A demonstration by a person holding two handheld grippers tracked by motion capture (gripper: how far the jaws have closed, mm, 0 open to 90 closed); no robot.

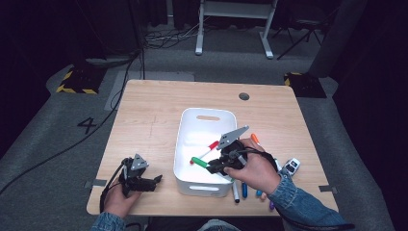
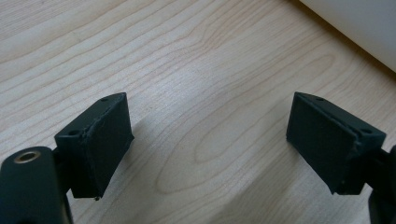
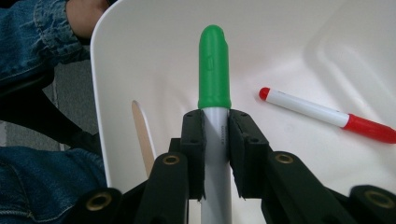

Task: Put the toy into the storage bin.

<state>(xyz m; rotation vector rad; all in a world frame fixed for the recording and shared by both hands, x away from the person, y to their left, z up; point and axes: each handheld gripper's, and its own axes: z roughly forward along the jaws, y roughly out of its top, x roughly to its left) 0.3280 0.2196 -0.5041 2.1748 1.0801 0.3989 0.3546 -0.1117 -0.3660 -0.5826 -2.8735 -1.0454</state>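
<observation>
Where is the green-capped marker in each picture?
High view: the green-capped marker sits over the white bin, held by the right hand-held gripper.
Left gripper view: not in it; a corner of the bin shows top right.
Right gripper view: centre, clamped between the jaws.
Shared landmark: the white bin.

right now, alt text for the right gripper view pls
The right gripper is shut on a green-capped marker, holding it over the inside of a white bin. A red-capped marker lies on the bin's floor to the right, and a denim sleeve shows at left.
</observation>
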